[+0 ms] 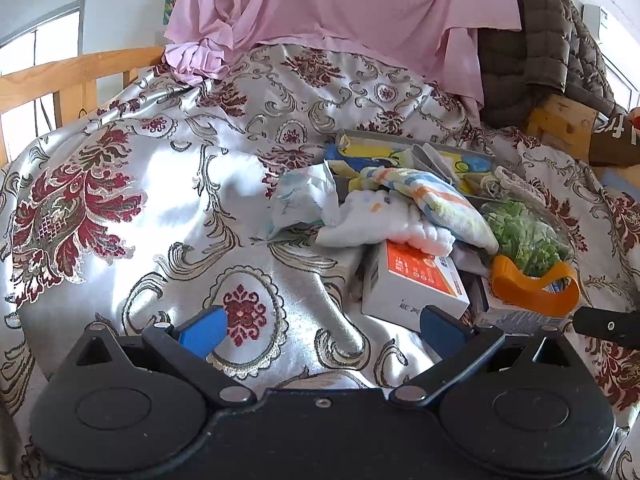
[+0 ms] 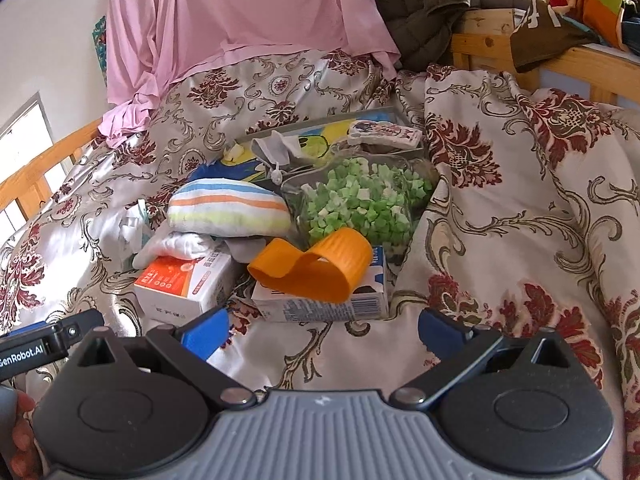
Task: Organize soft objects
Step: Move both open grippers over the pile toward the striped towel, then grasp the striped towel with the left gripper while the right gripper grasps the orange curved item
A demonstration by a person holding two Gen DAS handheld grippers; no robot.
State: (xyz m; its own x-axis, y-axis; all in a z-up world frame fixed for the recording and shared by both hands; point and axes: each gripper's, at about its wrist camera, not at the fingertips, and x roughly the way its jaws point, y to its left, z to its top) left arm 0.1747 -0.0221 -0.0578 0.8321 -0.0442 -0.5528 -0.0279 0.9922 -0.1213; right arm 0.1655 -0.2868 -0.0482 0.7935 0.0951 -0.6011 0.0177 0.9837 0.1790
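Observation:
A pile lies on the floral satin quilt (image 1: 160,184). It holds a striped towel (image 1: 436,200) (image 2: 228,208), a white cloth (image 1: 384,224) (image 2: 180,246), a crumpled white wrapper (image 1: 304,196), a clear bag of green pieces (image 2: 360,200) (image 1: 524,232), an orange band (image 2: 316,268) (image 1: 536,284), an orange-and-white box (image 1: 412,284) (image 2: 184,284) and a blue-and-white carton (image 2: 324,304). My left gripper (image 1: 320,330) is open and empty, just short of the orange-and-white box. My right gripper (image 2: 324,332) is open and empty, just short of the carton.
A shallow grey tray with a blue-and-yellow print (image 2: 320,136) holds a grey pouch (image 2: 280,150) and a small packet (image 2: 384,133). A pink sheet (image 1: 340,8), a brown quilted jacket (image 1: 536,40) and wooden bed rails (image 1: 60,76) (image 2: 560,60) border the quilt.

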